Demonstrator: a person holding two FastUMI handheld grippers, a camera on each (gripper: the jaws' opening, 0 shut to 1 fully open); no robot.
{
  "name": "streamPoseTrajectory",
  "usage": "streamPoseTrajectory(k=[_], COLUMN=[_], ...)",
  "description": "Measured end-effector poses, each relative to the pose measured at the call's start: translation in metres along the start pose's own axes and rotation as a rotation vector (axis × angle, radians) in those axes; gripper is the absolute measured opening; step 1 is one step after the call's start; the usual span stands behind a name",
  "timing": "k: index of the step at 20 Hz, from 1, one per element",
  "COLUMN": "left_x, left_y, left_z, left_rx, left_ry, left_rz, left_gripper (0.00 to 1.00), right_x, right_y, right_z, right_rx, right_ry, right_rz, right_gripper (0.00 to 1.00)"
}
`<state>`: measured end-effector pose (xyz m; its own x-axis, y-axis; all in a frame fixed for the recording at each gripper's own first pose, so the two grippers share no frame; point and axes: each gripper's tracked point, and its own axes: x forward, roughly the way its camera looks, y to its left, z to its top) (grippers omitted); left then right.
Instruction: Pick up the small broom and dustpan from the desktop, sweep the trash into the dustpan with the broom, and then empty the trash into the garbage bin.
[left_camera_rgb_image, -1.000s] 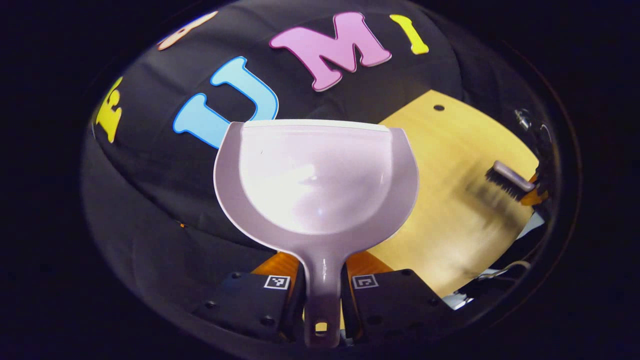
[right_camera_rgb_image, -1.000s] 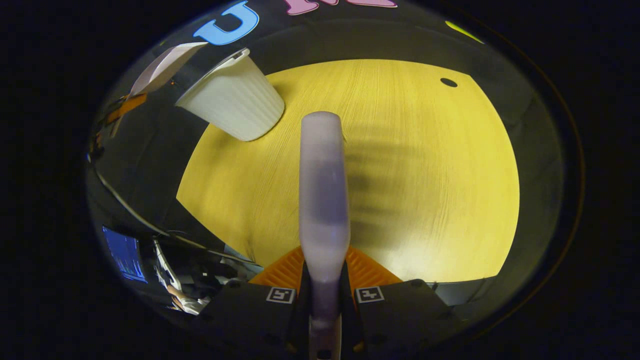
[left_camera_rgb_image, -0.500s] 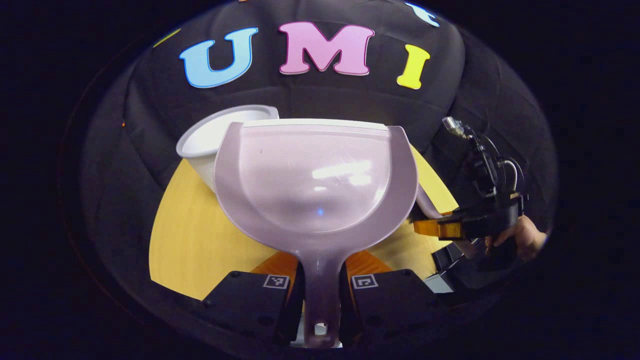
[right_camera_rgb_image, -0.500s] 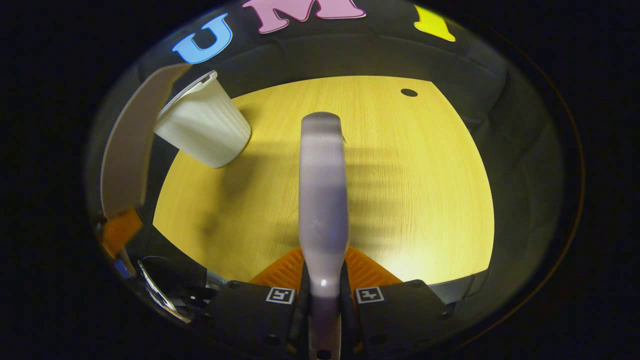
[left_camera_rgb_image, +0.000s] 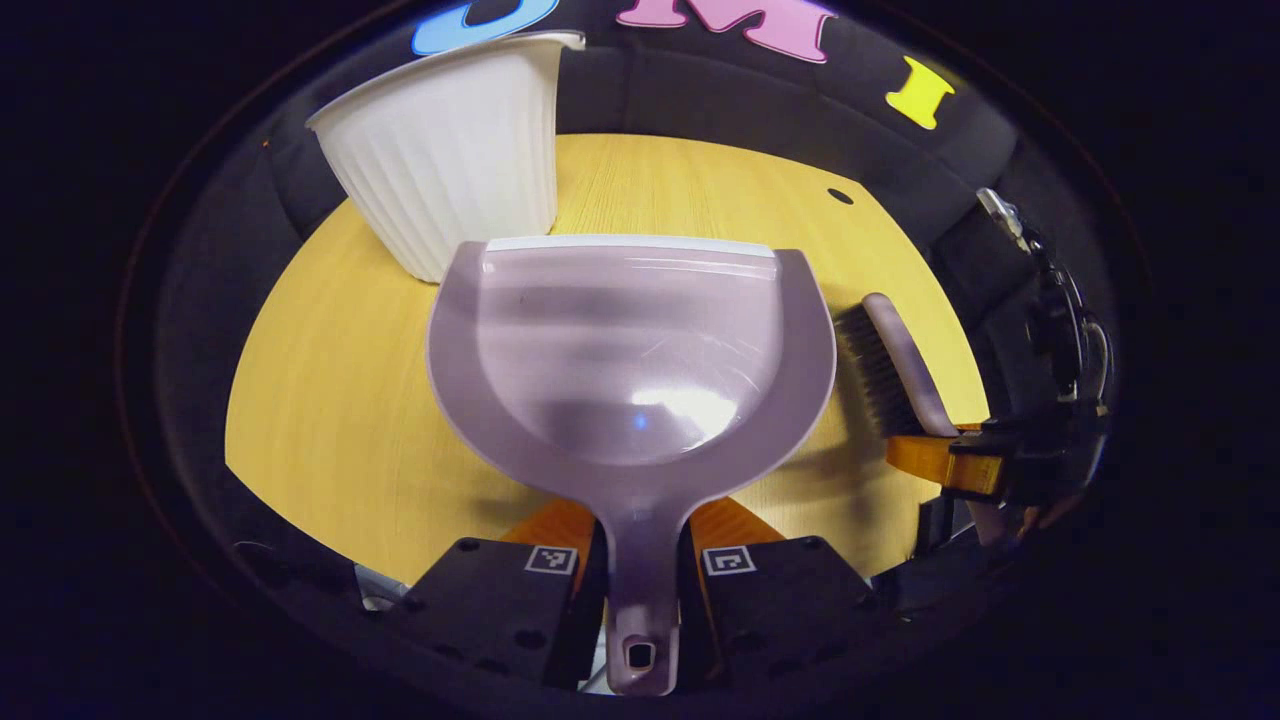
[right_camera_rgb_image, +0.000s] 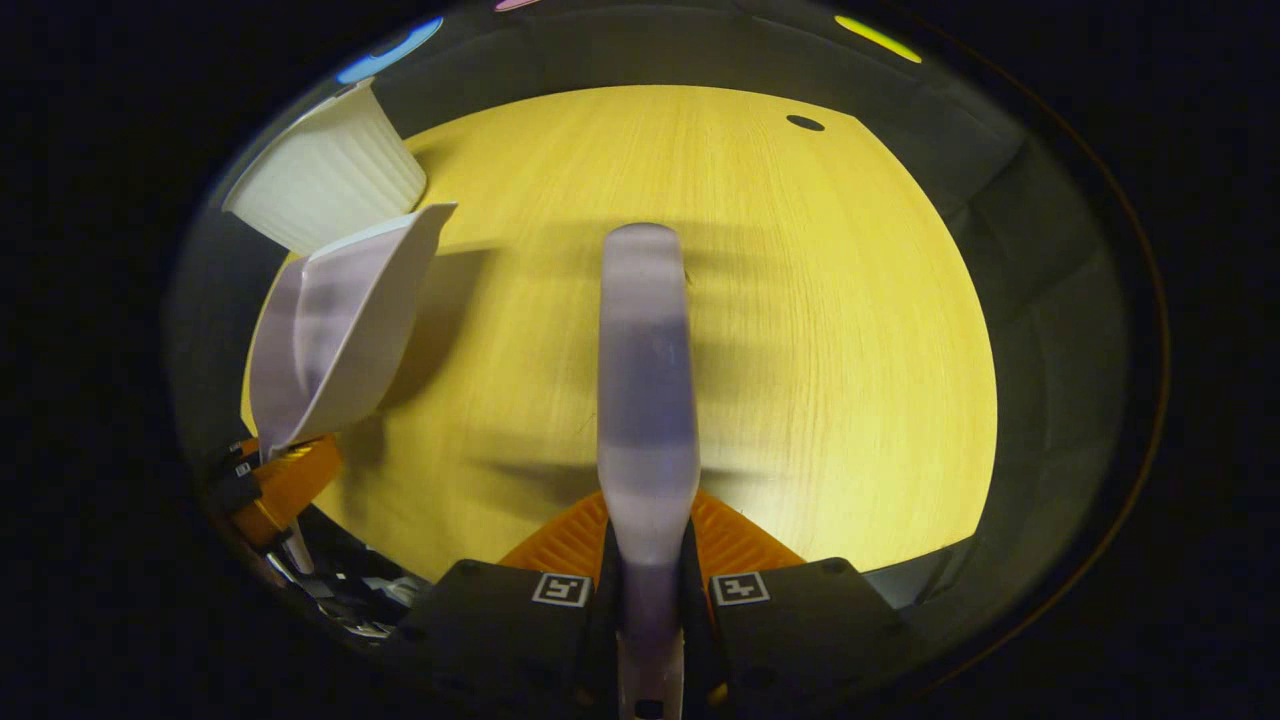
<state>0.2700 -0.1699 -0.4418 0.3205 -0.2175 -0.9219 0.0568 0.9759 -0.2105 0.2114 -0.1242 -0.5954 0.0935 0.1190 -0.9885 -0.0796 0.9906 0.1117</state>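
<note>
In the left gripper view my left gripper (left_camera_rgb_image: 640, 555) is shut on the handle of the pale lilac dustpan (left_camera_rgb_image: 630, 350), whose empty scoop hangs over the yellow desktop (left_camera_rgb_image: 330, 370). The white ribbed garbage bin (left_camera_rgb_image: 450, 160) stands just beyond the pan's front lip, at the far left. To the right, the small broom (left_camera_rgb_image: 890, 365) with dark bristles sticks out of the other gripper. In the right gripper view my right gripper (right_camera_rgb_image: 648, 590) is shut on the broom's handle (right_camera_rgb_image: 645, 380); the dustpan (right_camera_rgb_image: 335, 325) and bin (right_camera_rgb_image: 325, 180) sit at the left. No trash shows on the desktop.
A small dark hole (right_camera_rgb_image: 805, 123) marks the desktop's far right part. Black cloth walls ring the table on the far sides. Cables and dark gear (left_camera_rgb_image: 1050, 310) hang beside the right gripper at the table's right edge.
The dustpan has swung down from facing the wall to hang low over the desktop in front of the bin. The broom has come closer to the pan's right side.
</note>
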Motion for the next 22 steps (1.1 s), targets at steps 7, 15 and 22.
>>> streamPoseTrajectory(k=[7,15,22], left_x=[0.025,0.036,0.023], left_y=[-0.003,-0.006,-0.012], left_z=[-0.004,-0.003,0.001], left_rx=[0.026,0.055,0.102], left_ry=[0.062,0.152,0.149], left_rz=[-0.022,0.032,0.032], left_gripper=[0.29,0.3,0.58], right_x=[0.011,0.013,0.003], right_y=[0.012,0.017,0.023], right_z=[0.008,0.008,0.004], right_rx=[-0.001,0.022,0.012], right_ry=[0.022,0.073,0.089], right_rz=[0.003,0.016,0.045], right_gripper=[0.3,0.3,0.83])
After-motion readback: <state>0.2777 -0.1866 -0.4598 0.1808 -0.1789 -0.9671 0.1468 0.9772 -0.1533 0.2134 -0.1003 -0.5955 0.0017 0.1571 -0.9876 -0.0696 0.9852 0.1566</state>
